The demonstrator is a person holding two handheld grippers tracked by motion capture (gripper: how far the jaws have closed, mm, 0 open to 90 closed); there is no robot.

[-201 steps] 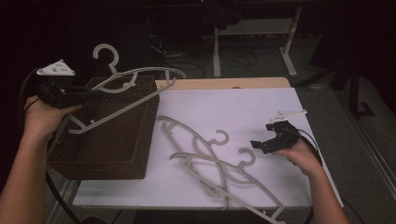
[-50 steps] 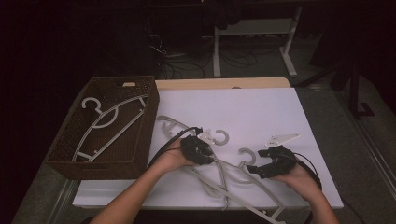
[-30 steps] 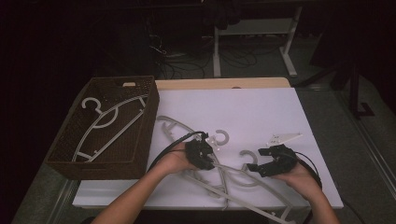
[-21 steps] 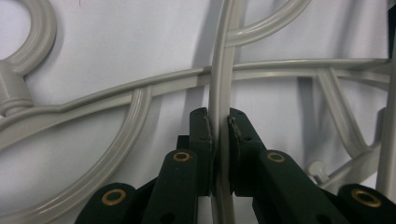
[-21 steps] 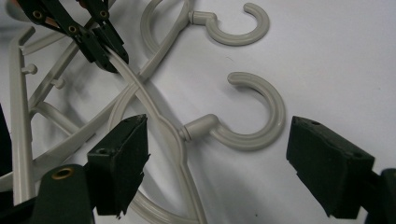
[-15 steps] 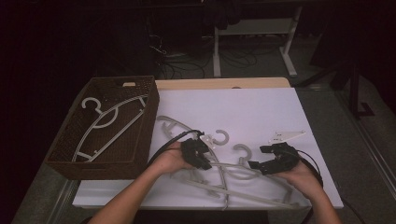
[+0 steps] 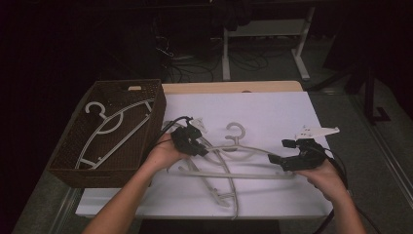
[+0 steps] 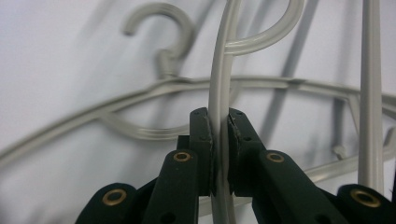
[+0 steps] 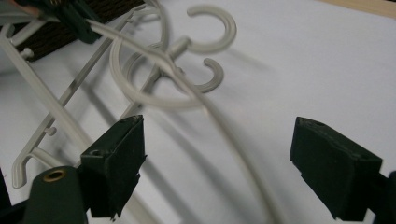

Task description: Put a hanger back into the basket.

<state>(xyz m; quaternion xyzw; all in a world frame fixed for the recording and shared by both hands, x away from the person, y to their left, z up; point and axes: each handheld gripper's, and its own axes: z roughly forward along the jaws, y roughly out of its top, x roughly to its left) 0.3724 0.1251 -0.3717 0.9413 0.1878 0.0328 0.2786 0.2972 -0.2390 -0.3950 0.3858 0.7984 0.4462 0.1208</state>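
— Right, what's different since the last look?

— The left tongs (image 7: 197, 146) were up over the basket (image 7: 158, 109) a few seconds ago, setting one hanger in. That basket hanger (image 7: 117, 124) lies there now, off to their left. They have since come down onto the pile, and I have them clamped tight on the curved arm of the top hanger (image 7: 243, 148), the rod pinched between the pads with no gap either side.

— And the other side?

— The right tongs (image 9: 217, 140) stand wide open and hold nothing. In the last half second the top hanger has swung round, so its arm now runs from the left tongs straight through the gap between the right jaws. I read that as one hanger stowed, a second about to be lifted two-handed, and a lower hanger (image 7: 214, 185) left on the white table (image 7: 272, 112) beneath it.

— Anything you can't make out?

— Plenty. In the right gripper view the rod blurs as it nears the jaws, so I cannot tell whether it touches either pad. Two hooks overlap just ahead of those tongs, and I cannot say for certain which hanger owns which. In the high view the crossing bars below the left tongs tangle together, and the far room is dark.
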